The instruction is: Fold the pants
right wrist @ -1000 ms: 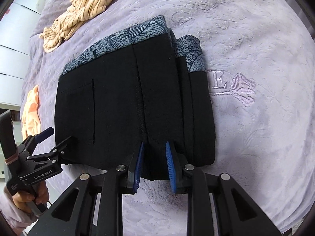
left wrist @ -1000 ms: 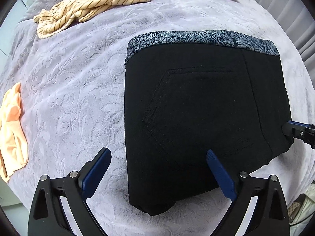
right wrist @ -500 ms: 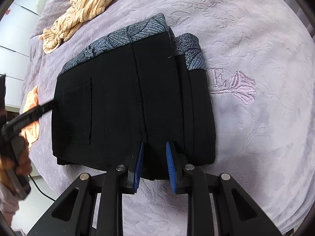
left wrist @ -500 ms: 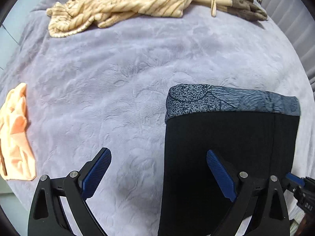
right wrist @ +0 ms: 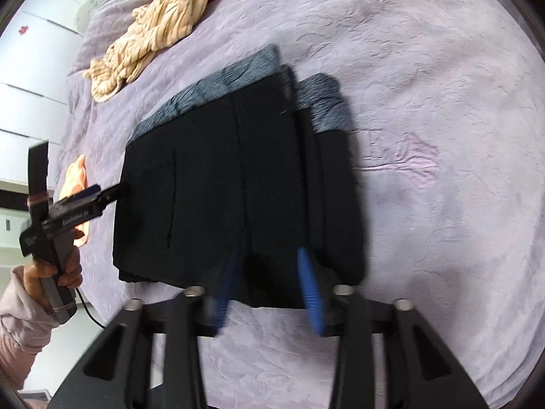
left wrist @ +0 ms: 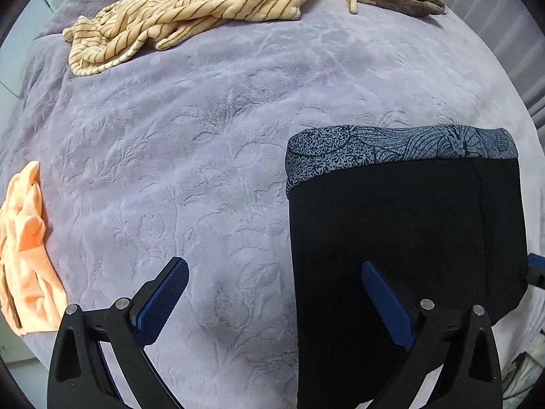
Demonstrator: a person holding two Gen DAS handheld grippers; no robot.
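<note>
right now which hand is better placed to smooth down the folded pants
Right. The right gripper sits over the near edge of the folded black pants, its jaws opening with the fabric between them. The left gripper, jaws wide, mostly hangs over bare purple blanket.

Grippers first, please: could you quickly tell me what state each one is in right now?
Left gripper: open wide, holding nothing.
Right gripper: opening, fingers spreading off the folded black pants, no grip.

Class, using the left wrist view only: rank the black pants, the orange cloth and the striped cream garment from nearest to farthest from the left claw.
1. Black pants: beside and under the left claw's right finger.
2. Orange cloth: at the far left edge of the blanket.
3. Striped cream garment: at the top, across the blanket.
</note>
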